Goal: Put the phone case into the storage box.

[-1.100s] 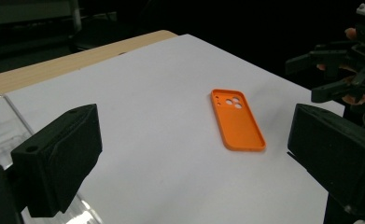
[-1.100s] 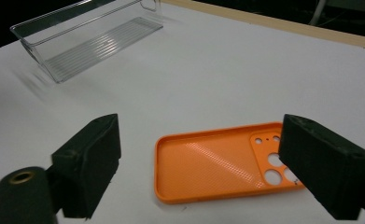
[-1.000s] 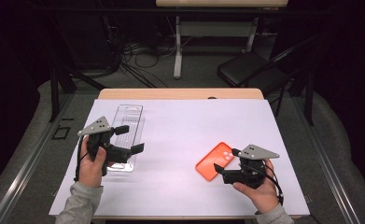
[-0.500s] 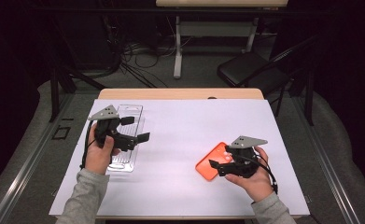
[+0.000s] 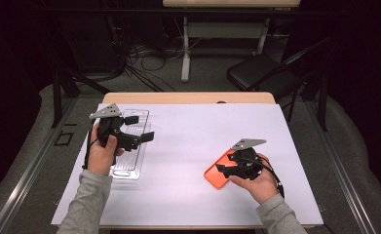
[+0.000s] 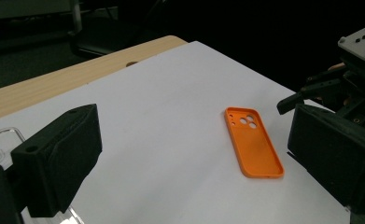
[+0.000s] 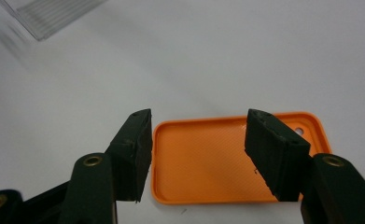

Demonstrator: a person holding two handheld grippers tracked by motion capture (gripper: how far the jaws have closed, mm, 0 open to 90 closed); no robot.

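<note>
An orange phone case (image 5: 216,174) lies hollow side up on the white table top (image 5: 198,141), right of the middle. My right gripper (image 5: 225,168) points down at the near end of the orange phone case (image 7: 203,158). Its jaws have just been closing and stand a little apart on either side of that end; the pads do not press on it. My left gripper (image 5: 140,128) hovers open over a clear plastic tray (image 5: 129,163) at the left, with nothing between its fingers. In the left gripper view the case (image 6: 253,142) lies ahead, with the right gripper (image 6: 301,95) beside it.
A wooden strip (image 5: 188,98) runs along the table's far edge. Beyond it stand a black folding chair (image 5: 256,73) and a desk frame with cables (image 5: 144,53) on the floor. Bare white table lies between the tray and the case.
The left gripper moved toward the far end of the tray and rose a little. The right gripper slid left over the case and tipped down, and its jaws narrowed.
</note>
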